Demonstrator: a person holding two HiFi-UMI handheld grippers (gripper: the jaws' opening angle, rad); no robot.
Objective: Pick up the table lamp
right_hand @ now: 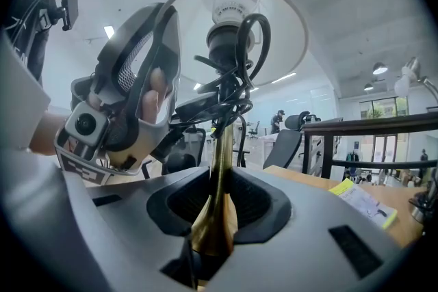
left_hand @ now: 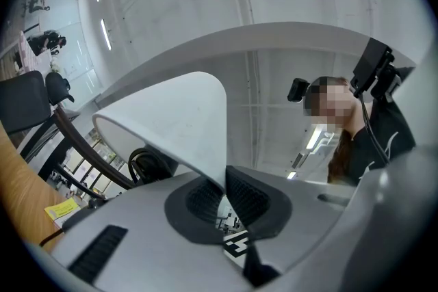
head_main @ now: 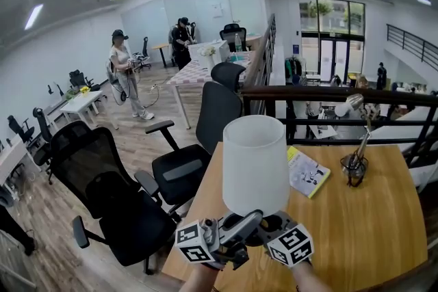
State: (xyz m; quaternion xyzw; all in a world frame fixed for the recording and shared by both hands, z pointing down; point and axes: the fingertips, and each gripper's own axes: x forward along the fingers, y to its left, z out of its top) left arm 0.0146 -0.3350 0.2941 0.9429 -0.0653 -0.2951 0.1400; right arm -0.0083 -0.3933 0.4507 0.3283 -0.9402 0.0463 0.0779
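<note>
Gripping the table lamp (head_main: 255, 164) at the near edge of the wooden table (head_main: 383, 215), toward its left corner, both tongs are pressing on it. The right gripper (right_hand: 213, 215) is clamping the brass stem (right_hand: 217, 167) low down, and the left gripper (left_hand: 222, 196) is pinching the thin wall of the white shade (left_hand: 178, 120). The shade is looking light and easily dented, so the stiff stem is seeming the safer hold, though smooth metal may be slipping; the bundled cord (right_hand: 236, 78) is adding loose weight up top

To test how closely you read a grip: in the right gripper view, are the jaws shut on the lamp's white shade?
No: the right gripper has its jaws shut on the brass stem, below the white shade.
</note>
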